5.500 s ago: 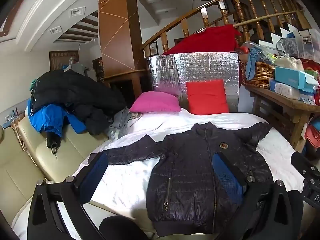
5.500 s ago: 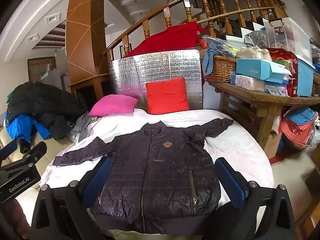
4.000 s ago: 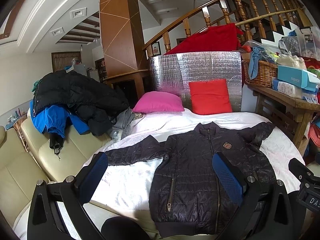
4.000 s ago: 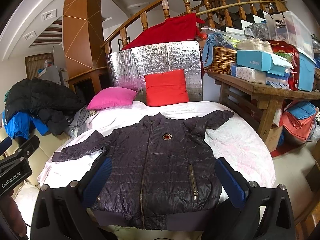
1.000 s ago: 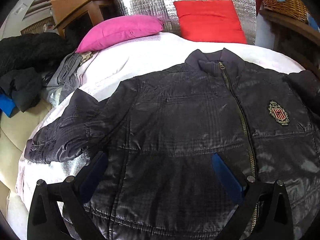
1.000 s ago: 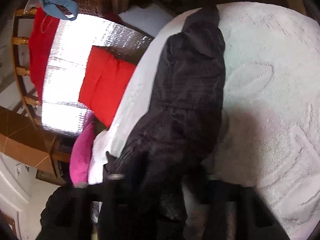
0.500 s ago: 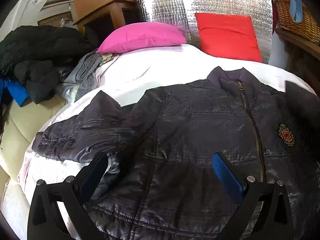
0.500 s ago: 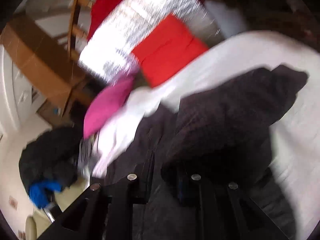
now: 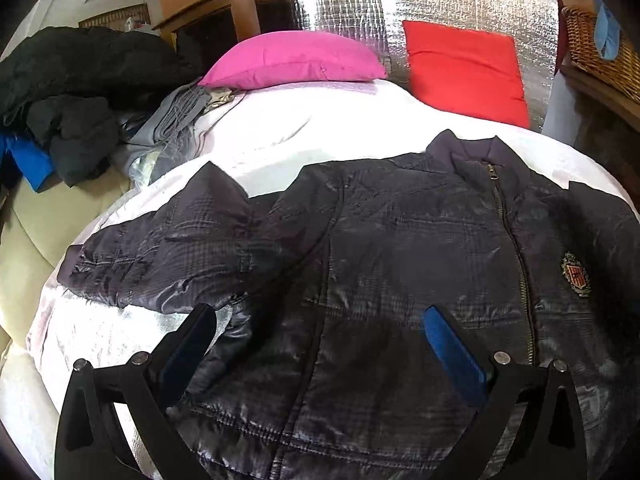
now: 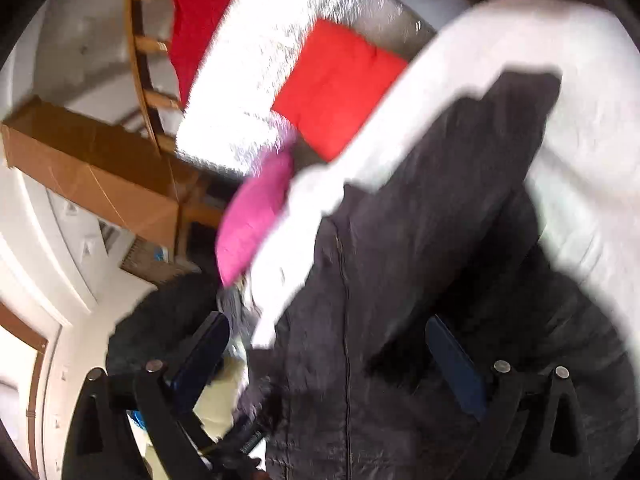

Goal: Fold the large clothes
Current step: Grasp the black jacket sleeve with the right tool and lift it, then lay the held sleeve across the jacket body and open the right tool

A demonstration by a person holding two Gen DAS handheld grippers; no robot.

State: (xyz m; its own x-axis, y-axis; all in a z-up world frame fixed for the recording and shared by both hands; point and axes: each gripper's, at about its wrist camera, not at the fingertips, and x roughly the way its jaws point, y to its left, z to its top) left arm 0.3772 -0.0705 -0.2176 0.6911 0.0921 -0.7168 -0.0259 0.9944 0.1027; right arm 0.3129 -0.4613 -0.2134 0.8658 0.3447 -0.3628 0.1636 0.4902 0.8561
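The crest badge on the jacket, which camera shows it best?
The left wrist view. There the crest badge is sharp on the jacket, right of the zipper. The right wrist view is blurred: the dark jacket shows, but no badge can be made out.

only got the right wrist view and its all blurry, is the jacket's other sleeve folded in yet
Observer: No. In the left wrist view that sleeve lies spread out on the white sheet.
Operator: left gripper holding anything
Observer: No, the left gripper hangs open over the jacket, nothing between its pads.
Operator: zip done up
Observer: Yes, the zip runs closed to the collar, a crest badge beside it.
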